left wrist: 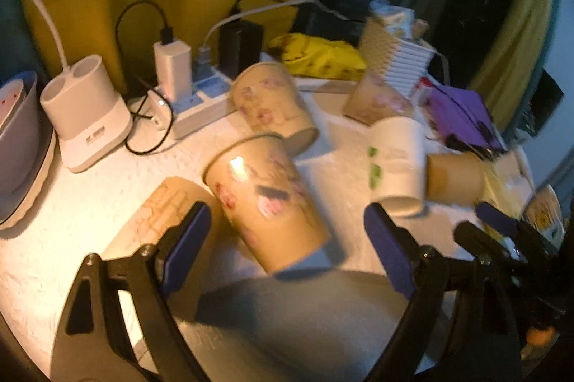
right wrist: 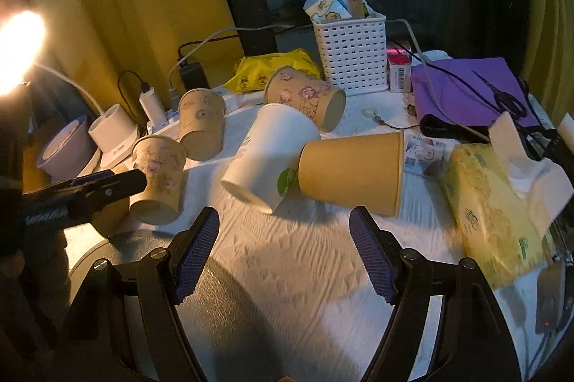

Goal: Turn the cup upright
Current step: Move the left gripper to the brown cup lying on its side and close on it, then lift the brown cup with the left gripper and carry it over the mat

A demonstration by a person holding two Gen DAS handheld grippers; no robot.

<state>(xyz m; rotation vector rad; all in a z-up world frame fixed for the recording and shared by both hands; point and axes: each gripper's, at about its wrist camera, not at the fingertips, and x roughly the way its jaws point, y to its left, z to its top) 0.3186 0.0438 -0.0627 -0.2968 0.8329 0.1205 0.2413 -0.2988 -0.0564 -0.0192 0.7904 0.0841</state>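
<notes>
Several paper cups lie on their sides on the white cloth. A tan floral cup (left wrist: pixel 267 202) lies just ahead of my open, empty left gripper (left wrist: pixel 287 227); it also shows in the right wrist view (right wrist: pixel 158 179). A second floral cup (left wrist: pixel 272 105) lies behind it. A white cup (right wrist: pixel 267 154) and a plain orange cup (right wrist: pixel 353 172) lie ahead of my open, empty right gripper (right wrist: pixel 283 231). A third floral cup (right wrist: pixel 305 96) lies by the basket. The left gripper's fingers (right wrist: pixel 107 182) show at the left of the right wrist view.
A white basket (right wrist: pixel 353 59), purple pouch (right wrist: pixel 466 91) and tissue pack (right wrist: pixel 498 209) stand at the right. A power strip with chargers (left wrist: pixel 190 94), a white lamp base (left wrist: pixel 89 116) and a bowl (left wrist: pixel 18 127) stand at the left. A yellow packet (right wrist: pixel 272 69) lies at the back.
</notes>
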